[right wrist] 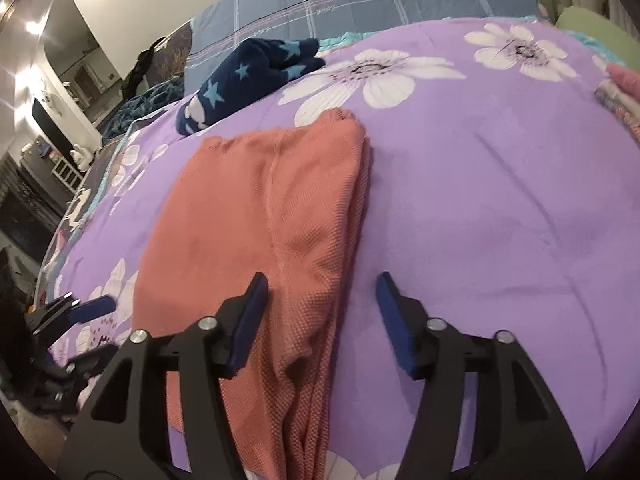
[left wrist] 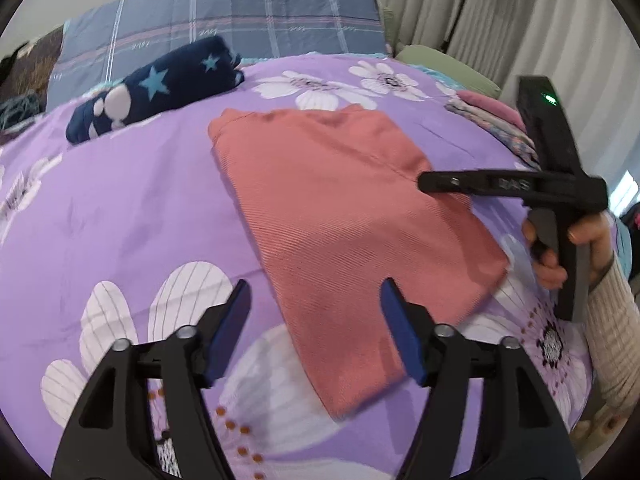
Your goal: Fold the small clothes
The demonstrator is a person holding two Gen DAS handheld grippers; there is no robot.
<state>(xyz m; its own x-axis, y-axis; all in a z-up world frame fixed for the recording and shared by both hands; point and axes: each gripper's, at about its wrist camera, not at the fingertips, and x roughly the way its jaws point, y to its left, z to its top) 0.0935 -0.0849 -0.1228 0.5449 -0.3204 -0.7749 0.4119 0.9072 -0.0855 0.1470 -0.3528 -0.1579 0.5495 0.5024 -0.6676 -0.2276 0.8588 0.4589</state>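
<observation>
A salmon-pink knitted garment lies folded flat on the purple flowered bedspread. My left gripper hovers open over the garment's near left edge, and its blue pads touch nothing. In the right wrist view the same garment runs lengthwise, layered along its right side. Above that near right edge my right gripper stands open, with cloth below the gap and no pad pressing on it. From the left wrist view the right gripper shows side-on over the garment's right edge, held by a hand. The left gripper shows at the left of the right wrist view.
A navy bundle with light-blue stars lies at the far left of the bed, before a blue plaid pillow. A stack of folded clothes sits at the far right by a green cushion. Curtains hang behind.
</observation>
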